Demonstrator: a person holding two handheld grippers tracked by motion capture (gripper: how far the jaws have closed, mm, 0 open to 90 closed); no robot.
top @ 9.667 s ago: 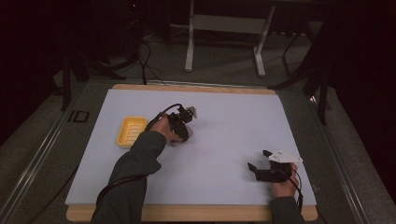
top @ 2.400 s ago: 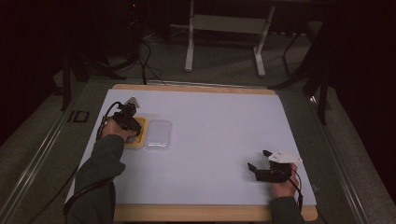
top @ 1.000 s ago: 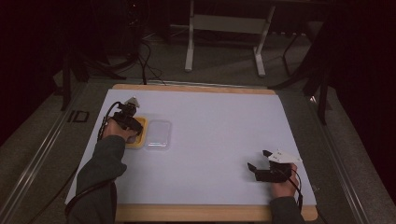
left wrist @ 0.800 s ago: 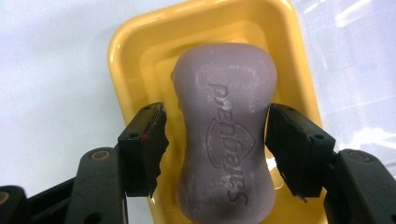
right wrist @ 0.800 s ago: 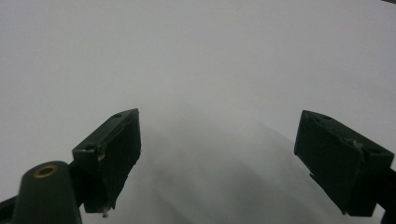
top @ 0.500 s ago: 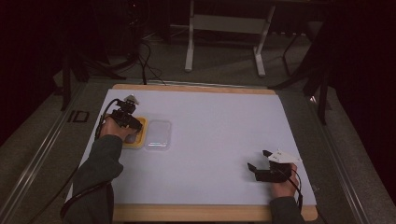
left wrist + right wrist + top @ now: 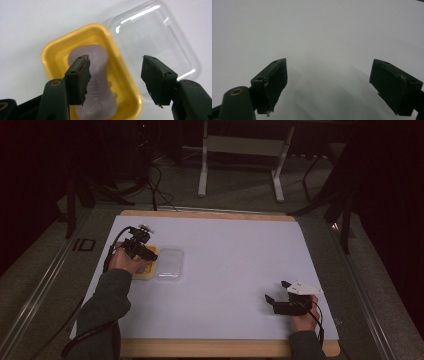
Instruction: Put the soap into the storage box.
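a yellow tray [image 7: 52,57] lay near the left edge of the table [image 7: 235,255], holding a pale, waisted bar that looked like soap [image 7: 97,82]. a clear lid [image 7: 155,42] lay flat just beside the tray, touching its long side. the left gripper [image 7: 115,72] hovered above the tray with its jaws spread and nothing between them, one jaw over the soap and the other over the edge of the lid. the step in hand appeared to be closing the tray; the next move would call for gripping the rim of the lid and setting it squarely over the tray. the right gripper [image 7: 280,295] rested near the table's right front corner, jaws spread and holding nothing. the table top was plain white with a wooden border; beyond it, a dim room with metal stand legs [image 7: 240,165] and floor cables.
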